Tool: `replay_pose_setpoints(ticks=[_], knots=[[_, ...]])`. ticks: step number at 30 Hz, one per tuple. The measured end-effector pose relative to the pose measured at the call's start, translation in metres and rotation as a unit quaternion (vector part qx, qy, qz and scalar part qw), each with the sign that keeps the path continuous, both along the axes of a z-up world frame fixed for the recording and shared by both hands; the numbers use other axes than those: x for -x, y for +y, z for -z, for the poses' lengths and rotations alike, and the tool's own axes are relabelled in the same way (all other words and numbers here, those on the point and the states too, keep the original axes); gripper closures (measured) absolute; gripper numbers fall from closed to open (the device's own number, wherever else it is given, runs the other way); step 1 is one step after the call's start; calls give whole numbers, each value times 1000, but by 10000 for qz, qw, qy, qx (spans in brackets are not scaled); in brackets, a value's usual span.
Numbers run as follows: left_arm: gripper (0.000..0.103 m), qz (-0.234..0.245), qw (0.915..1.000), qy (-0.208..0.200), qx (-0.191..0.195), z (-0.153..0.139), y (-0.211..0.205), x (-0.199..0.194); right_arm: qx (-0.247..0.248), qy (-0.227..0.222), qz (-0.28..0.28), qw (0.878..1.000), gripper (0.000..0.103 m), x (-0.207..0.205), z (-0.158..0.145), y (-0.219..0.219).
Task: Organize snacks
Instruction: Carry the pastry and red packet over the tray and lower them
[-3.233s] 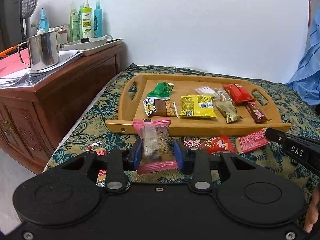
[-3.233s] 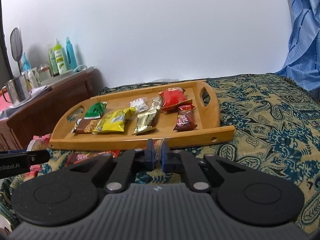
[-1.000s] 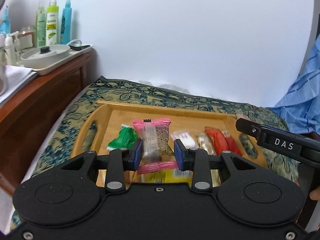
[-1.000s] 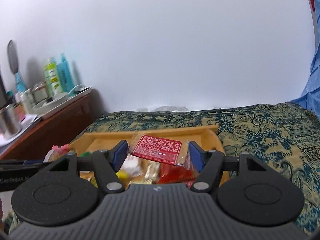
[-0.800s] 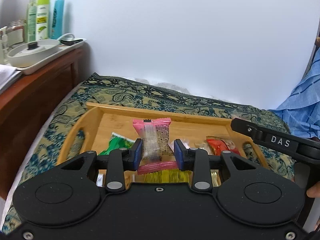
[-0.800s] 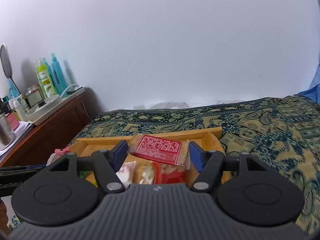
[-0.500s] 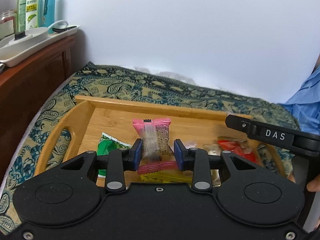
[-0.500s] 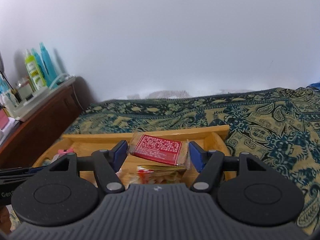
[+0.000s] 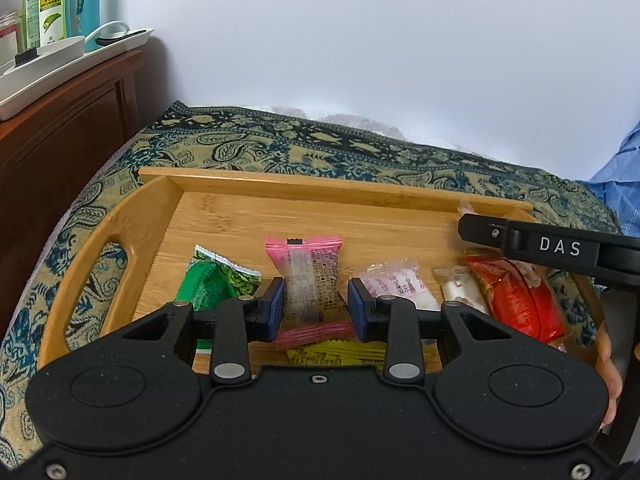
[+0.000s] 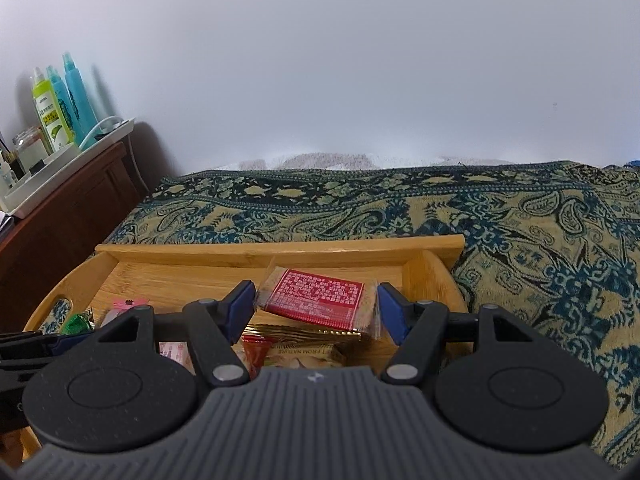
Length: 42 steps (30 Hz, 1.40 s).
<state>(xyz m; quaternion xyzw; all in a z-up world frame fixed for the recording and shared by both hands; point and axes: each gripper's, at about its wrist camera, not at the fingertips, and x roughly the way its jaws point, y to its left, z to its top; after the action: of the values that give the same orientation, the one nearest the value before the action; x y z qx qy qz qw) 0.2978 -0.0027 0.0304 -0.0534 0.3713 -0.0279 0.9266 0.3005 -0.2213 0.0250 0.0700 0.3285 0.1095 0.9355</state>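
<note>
Both grippers have come forward over the wooden tray (image 9: 152,216) since a second ago, so its far wall, then high in each view, now sits at mid-frame and more of its floor shows.

At lower centre of the left wrist view, the left gripper (image 9: 316,308) is closed on a pink snack packet (image 9: 306,280), its blue pads (image 9: 276,308) pressing the packet's sides; the packet stands upright between them, above the tray floor. Behind it on the tray lie a green packet (image 9: 212,280) to the left, a white-and-pink packet (image 9: 394,284) to the right and a red packet (image 9: 516,300) at far right, with a yellow packet (image 9: 332,356) just below the jaws.

At lower centre of the right wrist view, the right gripper (image 10: 316,312) stands fairly wide, clamped on a flat red packet (image 10: 320,294) held crosswise by its clear edges. A gold packet (image 10: 304,350) lies beneath it. Patterned cloth (image 10: 520,240) spreads across the right half, and bottles (image 10: 60,112) stand on a cabinet at upper left.
</note>
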Motion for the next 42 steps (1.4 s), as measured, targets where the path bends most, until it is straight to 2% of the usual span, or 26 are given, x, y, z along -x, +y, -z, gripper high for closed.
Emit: replay_pose_setpoints(ticks=[14,36,42], knots=[[70,-7,10000,-53,-44,2,-1,0,62,126,29,9999,34,-5,0,2],[68,-39,9998,-129,-117,2,-2,1,18,94,-43,9999,30,-4,0,3],[62,-14,9998,-130,-126,2,-3,2,19,67,-67,10000,26,-4,0,2]])
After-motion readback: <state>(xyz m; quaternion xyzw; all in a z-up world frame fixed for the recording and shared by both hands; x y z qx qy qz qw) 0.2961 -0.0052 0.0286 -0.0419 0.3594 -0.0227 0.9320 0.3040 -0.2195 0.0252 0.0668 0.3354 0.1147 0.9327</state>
